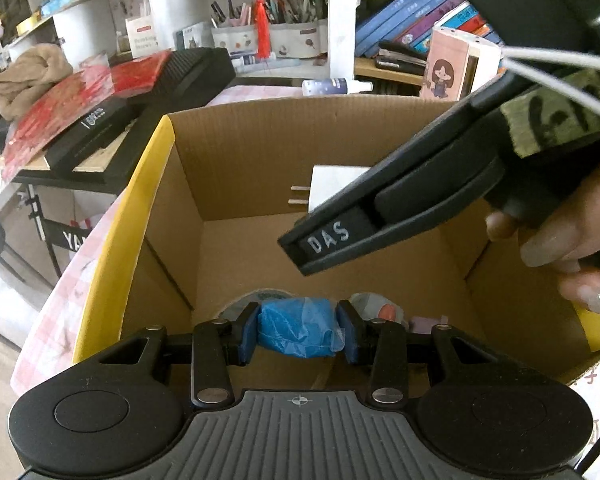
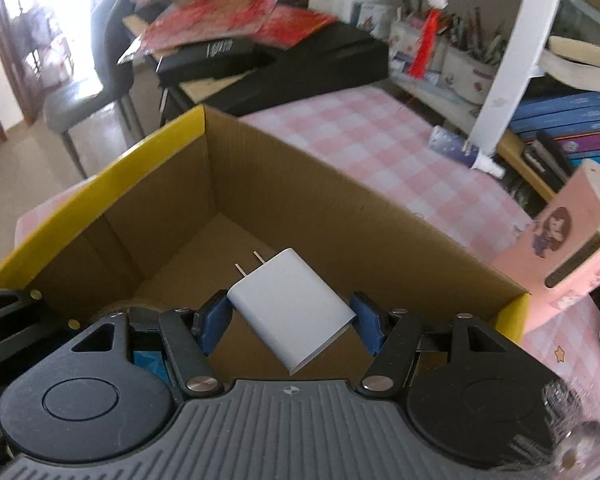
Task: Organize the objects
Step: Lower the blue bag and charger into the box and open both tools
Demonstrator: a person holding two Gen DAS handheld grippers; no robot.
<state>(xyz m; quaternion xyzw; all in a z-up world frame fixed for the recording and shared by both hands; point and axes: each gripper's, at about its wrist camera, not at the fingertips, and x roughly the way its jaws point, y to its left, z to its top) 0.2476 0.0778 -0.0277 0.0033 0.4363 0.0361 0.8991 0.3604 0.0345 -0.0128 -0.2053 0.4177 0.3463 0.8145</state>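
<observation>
The right tool point(image 2: 292, 322) is pinching a hard, light charger point(image 2: 290, 310) by its sides; the left tool point(image 1: 298, 330) is squeezing a soft blue bundle point(image 1: 298, 328) over the box point(image 1: 236, 148).

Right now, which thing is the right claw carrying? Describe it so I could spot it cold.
Find the open cardboard box with yellow-edged flaps on the pink checked tablecloth. Over its opening, the right claw clamps a white wall charger between its blue pads. Two metal prongs point away from the claw, and it is smooth, white and blocky, unlike the crinkly blue plastic bundle in the left claw.
</observation>
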